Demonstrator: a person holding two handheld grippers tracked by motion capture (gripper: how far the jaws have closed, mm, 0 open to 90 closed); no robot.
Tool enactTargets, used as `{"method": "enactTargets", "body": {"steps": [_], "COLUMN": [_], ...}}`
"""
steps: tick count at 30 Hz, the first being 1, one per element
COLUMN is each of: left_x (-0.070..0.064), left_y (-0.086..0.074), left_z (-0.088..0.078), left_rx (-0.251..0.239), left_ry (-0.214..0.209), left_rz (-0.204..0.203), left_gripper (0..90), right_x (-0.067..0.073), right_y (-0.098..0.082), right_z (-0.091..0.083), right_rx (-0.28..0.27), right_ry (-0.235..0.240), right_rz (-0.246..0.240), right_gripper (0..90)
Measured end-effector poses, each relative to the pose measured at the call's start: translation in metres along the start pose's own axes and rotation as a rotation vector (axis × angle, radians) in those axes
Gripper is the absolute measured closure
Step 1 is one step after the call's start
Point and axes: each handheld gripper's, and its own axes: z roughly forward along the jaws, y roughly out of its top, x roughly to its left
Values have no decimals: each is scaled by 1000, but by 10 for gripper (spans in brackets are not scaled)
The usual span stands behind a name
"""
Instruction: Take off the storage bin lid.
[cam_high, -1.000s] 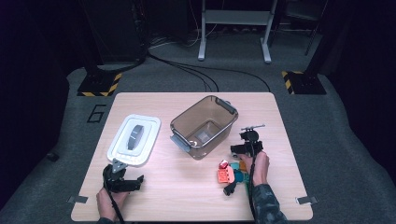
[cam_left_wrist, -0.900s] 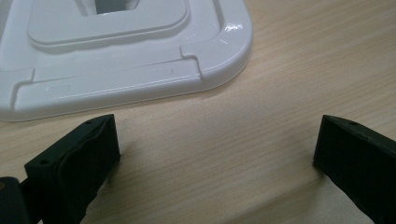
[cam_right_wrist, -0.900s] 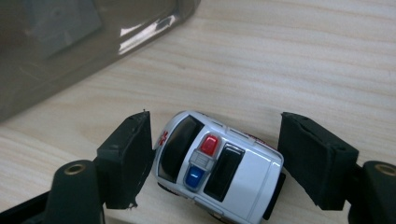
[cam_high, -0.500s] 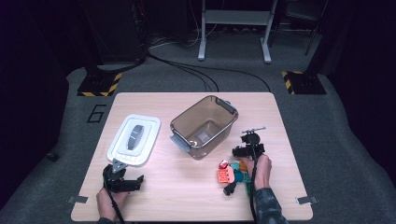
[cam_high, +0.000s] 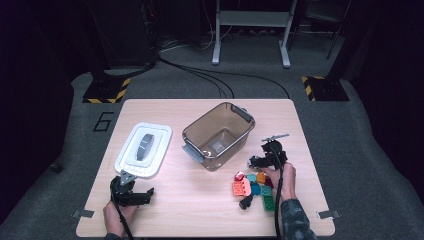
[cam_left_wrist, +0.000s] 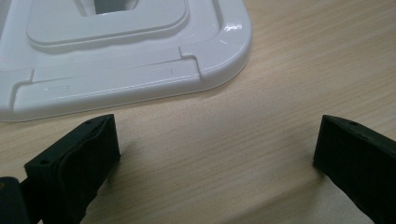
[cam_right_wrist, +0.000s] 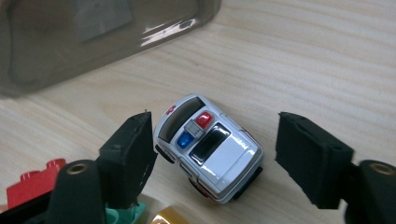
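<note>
A white toy police car (cam_right_wrist: 210, 151) with red and blue roof lights stands on the wooden table between the jaws of my right gripper (cam_right_wrist: 215, 149). The left jaw is at the car's side and the right jaw stands a little clear of it, so the gripper is open. In the high view this gripper (cam_high: 256, 162) sits just right of the brown see-through bin (cam_high: 219, 135). Near the table's front left, my left gripper (cam_high: 132, 189) is open with nothing between its jaws. It (cam_left_wrist: 217, 144) rests in front of the white lid (cam_left_wrist: 116, 51).
Several coloured bricks (cam_high: 252, 187) lie in a pile by the right hand, among them a red brick (cam_right_wrist: 35, 184). The bin's wall (cam_right_wrist: 93, 37) is close ahead of the car. The white lid (cam_high: 144, 150) lies flat left of the bin.
</note>
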Motion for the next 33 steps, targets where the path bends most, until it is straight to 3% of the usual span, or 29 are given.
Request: {"method": "enactTargets", "body": {"steps": [4, 9, 17, 19, 21, 33], "left_x": [0, 0, 0, 0, 0, 0], "left_y": [0, 0, 0, 0, 0, 0], "left_z": [0, 0, 0, 0, 0, 0], "left_rx": [3, 3, 2, 3, 0, 2], "left_ry": [-2, -3, -4, -5, -4, -5], "left_rz": [5, 6, 4, 5, 2, 4], "left_gripper": [0, 0, 0, 0, 0, 0], "right_x": [2, 3, -1, -1, -5, -8], "right_y": [2, 4, 0, -2, -4, -11], "right_z": [2, 9, 11, 10, 10, 9], "right_rx": [-7, 33, 31, 27, 18, -20], "right_ry": [35, 44, 45, 24, 41, 55], "right_rz": [-98, -162, -164, -172, -141, -141], "right_gripper": [269, 303, 366, 474, 473, 466]}}
